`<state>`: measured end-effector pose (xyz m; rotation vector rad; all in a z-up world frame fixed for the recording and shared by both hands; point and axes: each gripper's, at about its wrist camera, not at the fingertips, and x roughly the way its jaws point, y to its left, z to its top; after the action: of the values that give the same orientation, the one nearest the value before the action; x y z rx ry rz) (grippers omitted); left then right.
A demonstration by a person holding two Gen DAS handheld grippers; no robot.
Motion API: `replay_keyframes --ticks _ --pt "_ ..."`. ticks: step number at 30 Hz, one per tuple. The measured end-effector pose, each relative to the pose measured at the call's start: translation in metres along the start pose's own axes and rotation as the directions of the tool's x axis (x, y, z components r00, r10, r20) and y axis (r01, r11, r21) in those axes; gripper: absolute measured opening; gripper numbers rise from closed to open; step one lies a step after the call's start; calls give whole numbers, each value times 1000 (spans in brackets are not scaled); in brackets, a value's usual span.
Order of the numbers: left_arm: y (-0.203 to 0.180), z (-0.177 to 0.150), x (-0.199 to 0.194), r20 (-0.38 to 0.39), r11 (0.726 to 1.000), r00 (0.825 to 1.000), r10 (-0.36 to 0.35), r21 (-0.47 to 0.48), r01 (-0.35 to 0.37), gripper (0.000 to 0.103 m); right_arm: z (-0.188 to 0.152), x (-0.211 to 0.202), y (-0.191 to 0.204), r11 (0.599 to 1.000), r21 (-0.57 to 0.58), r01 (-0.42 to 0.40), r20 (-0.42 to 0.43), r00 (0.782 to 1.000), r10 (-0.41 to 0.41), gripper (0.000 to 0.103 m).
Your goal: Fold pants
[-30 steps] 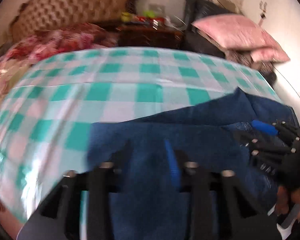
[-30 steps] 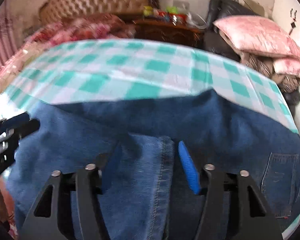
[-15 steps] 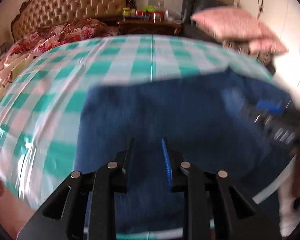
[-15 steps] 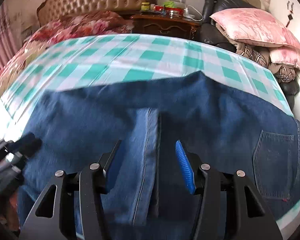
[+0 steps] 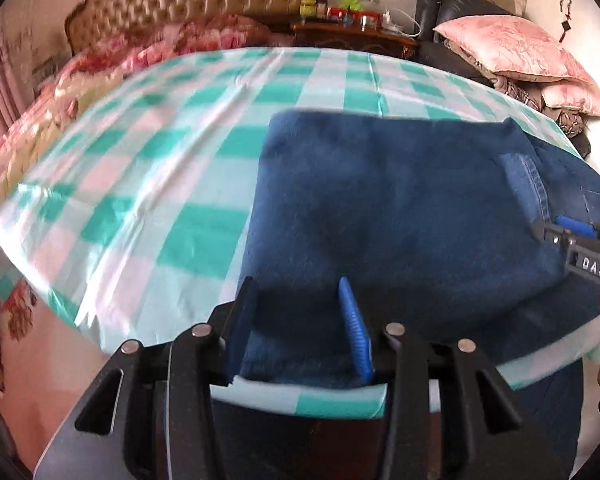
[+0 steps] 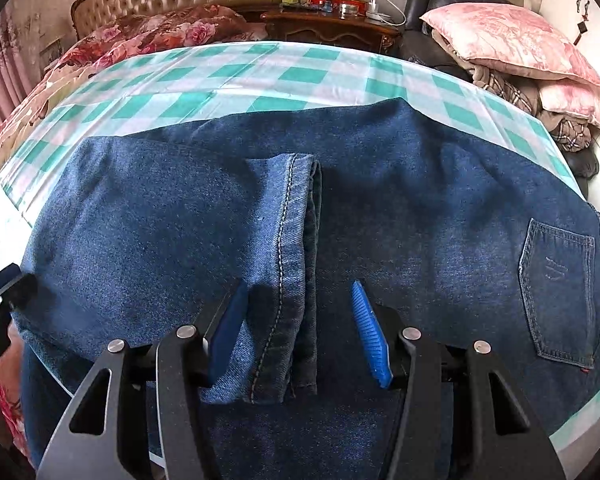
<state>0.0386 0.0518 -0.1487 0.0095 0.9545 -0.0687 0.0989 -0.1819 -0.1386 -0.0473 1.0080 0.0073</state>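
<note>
Left wrist view reads "DAS" on the right gripper; both it and the left gripper are spread over the jeans.

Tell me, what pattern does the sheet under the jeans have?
The sheet has green and white checks, clearest in the right wrist view.

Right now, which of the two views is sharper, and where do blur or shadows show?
Right wrist view: sharp, the jeans show weave and stitching, with a small shadow by the right claw. Left wrist view: motion-blurred, the jeans and checked sheet smear; dark shadow under the left claw. Both bend at the edges.
</note>
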Motion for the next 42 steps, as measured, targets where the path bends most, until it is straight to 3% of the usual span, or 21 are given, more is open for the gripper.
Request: replay_keyframes --ticks 4,9,24,29,32,34,37,38,42 --pt "2 0 -5 -9 1000 1000 11 -7 -11 44 0 1 -2 1000 1 -9 1 1000 9 53" --pt "23 -3 -6 -20 991 999 -39 -127 37 46 -1 1 -2 1000 -1 -7 8 1000 7 55" --pt "33 -10 0 -29 980 995 -97 -176 91 47 0 1 -2 1000 -11 14 5 1000 -14 60" --pt "33 -8 -6 -3 985 996 -87 -148 86 47 9 -12 -6 1000 14 10 19 1000 -10 60" --pt "32 6 -22 83 991 994 -65 -111 74 40 23 -24 -3 999 10 -34 71 997 33 49" --pt "31 22 -27 115 990 990 -88 -104 100 29 36 -26 1 999 0 -34 89 995 34 38" --pt "21 53 -25 149 984 977 -150 -75 162 28 55 -15 9 999 -19 -41 91 995 42 34" --pt "15 67 -17 144 977 971 -192 -62 203 28 58 -10 10 999 -18 -42 82 996 43 34" --pt "-4 105 23 77 977 975 -208 -30 211 27 63 18 14 1000 -30 -6 19 1000 7 33"
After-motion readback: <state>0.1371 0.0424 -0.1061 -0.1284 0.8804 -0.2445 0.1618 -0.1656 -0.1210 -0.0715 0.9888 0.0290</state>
